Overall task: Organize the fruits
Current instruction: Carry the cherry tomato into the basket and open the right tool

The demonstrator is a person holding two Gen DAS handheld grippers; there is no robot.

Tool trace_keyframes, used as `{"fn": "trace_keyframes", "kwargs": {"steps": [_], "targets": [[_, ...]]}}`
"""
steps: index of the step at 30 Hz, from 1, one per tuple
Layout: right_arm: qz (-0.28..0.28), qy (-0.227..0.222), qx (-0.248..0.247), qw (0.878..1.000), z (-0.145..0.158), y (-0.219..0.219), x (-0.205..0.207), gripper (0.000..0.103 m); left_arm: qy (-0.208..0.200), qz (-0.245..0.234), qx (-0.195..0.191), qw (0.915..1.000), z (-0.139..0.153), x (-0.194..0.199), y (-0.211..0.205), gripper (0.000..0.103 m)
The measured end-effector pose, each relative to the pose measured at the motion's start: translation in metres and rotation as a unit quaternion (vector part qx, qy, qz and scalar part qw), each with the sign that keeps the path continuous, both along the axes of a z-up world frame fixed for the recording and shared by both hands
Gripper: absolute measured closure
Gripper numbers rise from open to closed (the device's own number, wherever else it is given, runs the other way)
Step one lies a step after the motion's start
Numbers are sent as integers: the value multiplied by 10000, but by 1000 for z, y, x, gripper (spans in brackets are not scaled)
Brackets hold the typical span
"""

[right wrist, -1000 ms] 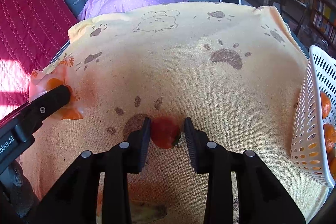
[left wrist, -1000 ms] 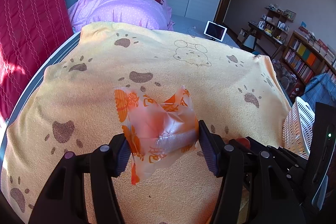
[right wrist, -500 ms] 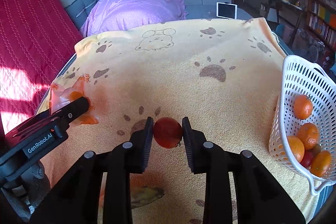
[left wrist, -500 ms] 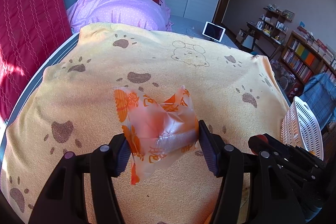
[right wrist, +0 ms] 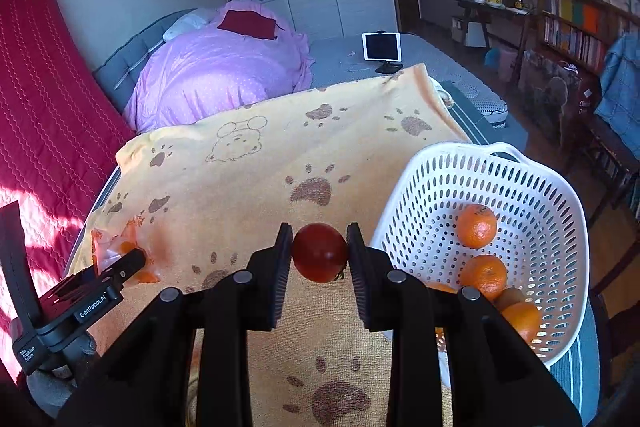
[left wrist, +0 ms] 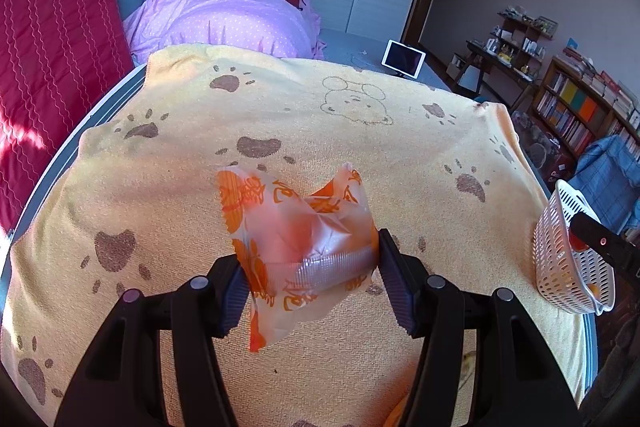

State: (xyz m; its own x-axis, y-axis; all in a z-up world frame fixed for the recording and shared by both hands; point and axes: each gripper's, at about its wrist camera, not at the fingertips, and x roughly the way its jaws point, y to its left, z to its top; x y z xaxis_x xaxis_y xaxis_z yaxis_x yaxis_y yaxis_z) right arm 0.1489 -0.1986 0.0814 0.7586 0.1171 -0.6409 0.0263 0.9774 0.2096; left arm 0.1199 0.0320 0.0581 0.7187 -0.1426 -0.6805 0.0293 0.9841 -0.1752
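Looks mostly done tbh: several round orange tangerines (right wrist: pixel 477 226) already sit in the white perforated plastic basket (right wrist: pixel 552 199) at the bed's right edge, right hand-held gripper (right wrist: pixel 319 251) clamped on a small red tomato (right wrist: pixel 319 251) just beside its rim, left hand-held gripper (left wrist: pixel 310 269) clamping a crinkly orange-printed plastic fruit bag (left wrist: pixel 298 231).

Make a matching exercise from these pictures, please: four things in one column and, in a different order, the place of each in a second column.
Things
1. small red round tomato
2. orange printed plastic bag
3. white perforated plastic basket
4. round orange mandarin

Places
A. inside the basket
B. on the yellow paw-print blanket
C. in the right hand-held gripper
D. in the left hand-held gripper

Pairs: 1-C, 2-D, 3-B, 4-A
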Motion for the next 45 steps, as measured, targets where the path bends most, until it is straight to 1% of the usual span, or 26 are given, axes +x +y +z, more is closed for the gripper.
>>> {"fn": "trace_keyframes", "kwargs": {"steps": [3, 8, 14, 18, 27, 28, 29, 30, 34, 38, 43, 45], "targets": [[-196, 51, 154, 9997, 1, -19, 1, 74, -5, -29, 11, 10000, 0, 0, -2, 44], [-493, 195, 596, 9968, -2, -52, 4, 74, -3, -48, 16, 10000, 0, 0, -3, 44], [-738, 529, 1279, 9876, -15, -84, 10, 74, -2, -45, 15, 10000, 0, 0, -3, 44], [-925, 758, 1548, 9807, -27, -99, 12, 74, 9, -47, 15, 10000, -1, 1, -2, 44], [-1141, 929, 1667, 9750, -40, -110, 13, 74, 17, -49, 18, 10000, -2, 2, -3, 44], [-1163, 929, 1680, 9745, -40, -110, 13, 71, 18, -47, 18, 10000, -2, 2, -3, 44], [-1192, 925, 1707, 9737, -40, -111, 13, 66, 17, -49, 16, 10000, -2, 2, -3, 44], [-1222, 913, 1738, 9729, -41, -112, 13, 63, 17, -51, 18, 10000, -2, 2, -3, 44], [-1256, 865, 1755, 9726, -40, -115, 9, 62, 18, -56, 18, 10000, -2, 2, -3, 44], [-1330, 664, 1679, 9745, -35, -115, -2, 62, 19, -49, 17, 10000, -2, 2, -3, 44], [-1436, 335, 1461, 9782, -30, -114, -23, 62, 22, -67, 38, 10000, -4, 2, -4, 44], [-1484, 208, 1237, 9809, -26, -111, -32, 62, 27, -79, 53, 10000, -6, 2, -5, 44]]}}
